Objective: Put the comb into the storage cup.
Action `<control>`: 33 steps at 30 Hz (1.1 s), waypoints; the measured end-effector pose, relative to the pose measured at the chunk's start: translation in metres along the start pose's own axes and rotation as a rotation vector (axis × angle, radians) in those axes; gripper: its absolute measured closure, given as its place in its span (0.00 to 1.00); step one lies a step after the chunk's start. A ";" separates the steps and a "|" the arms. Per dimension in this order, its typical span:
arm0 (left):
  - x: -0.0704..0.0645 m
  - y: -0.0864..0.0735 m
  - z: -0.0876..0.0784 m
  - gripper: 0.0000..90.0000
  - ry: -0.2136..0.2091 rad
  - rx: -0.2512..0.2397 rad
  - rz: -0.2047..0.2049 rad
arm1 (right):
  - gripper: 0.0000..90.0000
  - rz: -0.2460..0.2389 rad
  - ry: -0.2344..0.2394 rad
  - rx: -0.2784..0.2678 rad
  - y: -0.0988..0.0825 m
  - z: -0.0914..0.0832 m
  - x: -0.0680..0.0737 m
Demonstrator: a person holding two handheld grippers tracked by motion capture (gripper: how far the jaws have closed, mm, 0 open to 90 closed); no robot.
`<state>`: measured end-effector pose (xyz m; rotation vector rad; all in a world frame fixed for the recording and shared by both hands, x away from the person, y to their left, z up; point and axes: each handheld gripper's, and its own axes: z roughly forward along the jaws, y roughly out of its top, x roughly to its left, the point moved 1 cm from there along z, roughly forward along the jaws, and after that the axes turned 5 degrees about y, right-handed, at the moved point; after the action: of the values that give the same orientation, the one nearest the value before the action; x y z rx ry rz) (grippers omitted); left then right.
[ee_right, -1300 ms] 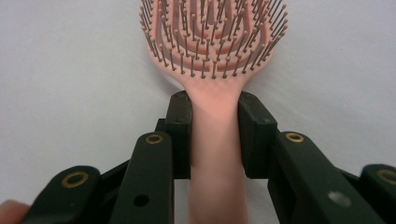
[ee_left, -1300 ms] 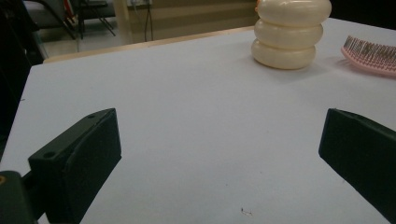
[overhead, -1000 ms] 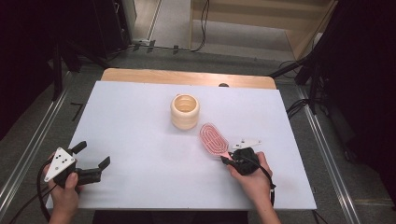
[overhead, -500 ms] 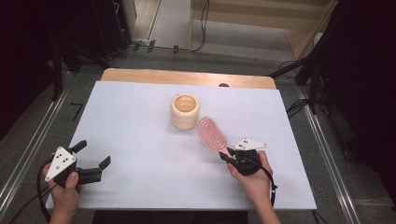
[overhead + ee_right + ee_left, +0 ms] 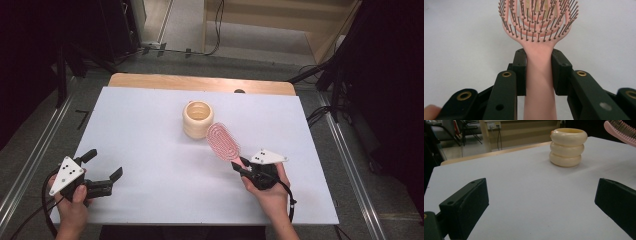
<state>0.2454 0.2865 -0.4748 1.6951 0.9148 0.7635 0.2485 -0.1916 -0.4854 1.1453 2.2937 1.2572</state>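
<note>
Pink plastic is what the right gripper (image 5: 243, 168) holds: its two black jaws press from both sides on the handle of a pink hairbrush (image 5: 223, 142), as the right gripper view (image 5: 538, 75) shows clearly. The bristles face up toward that camera. The landmark is the cream cup (image 5: 198, 119), a ribbed pot of three stacked rings that stands upright on the white table (image 5: 150, 125). The brush head is just beside the cup, on the side of the person's right hand, and appears raised above the table; I cannot tell if it touches the cup wall.

The left gripper (image 5: 102, 174) rests well apart from the cup, toward the near left corner of the table. Its jaws stand wide and nothing is between them; the left gripper view shows the cup (image 5: 568, 147) far ahead and the brush head (image 5: 621, 131) at the upper right.

I judge that the step in hand is carrying the brush to the cup, probably to stand it inside. The next move calls for lifting the brush higher than the rim, bringing one end over the opening and lowering it slowly. The cup looks light, so a push on its wall could tip it over.
</note>
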 end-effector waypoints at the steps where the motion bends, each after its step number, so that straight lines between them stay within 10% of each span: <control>1: -0.002 0.001 0.000 0.00 0.000 -0.001 0.005 | 0.75 0.000 0.004 -0.011 0.000 0.000 0.001; 33: -0.073 0.054 0.043 0.00 -0.146 -0.006 0.063 | 0.75 -0.068 0.116 -0.113 0.002 0.002 0.025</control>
<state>0.2557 0.1931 -0.4390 1.7568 0.7601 0.6734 0.2346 -0.1712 -0.4824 0.9720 2.2887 1.4422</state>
